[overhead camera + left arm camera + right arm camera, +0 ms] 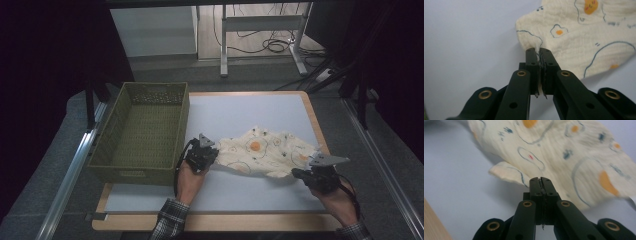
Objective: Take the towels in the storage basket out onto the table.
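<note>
The cloth is a soft woven fabric, cream, with a fine crinkled, matt weave and printed orange and blue motifs. The fingers of the left gripper are black plastic, smooth with a slight sheen, set with brass-coloured metal rivets. The counter has a smooth, matt pale surface bordered by a light wood edge. The basket is olive green, woven-textured, matt.
</note>
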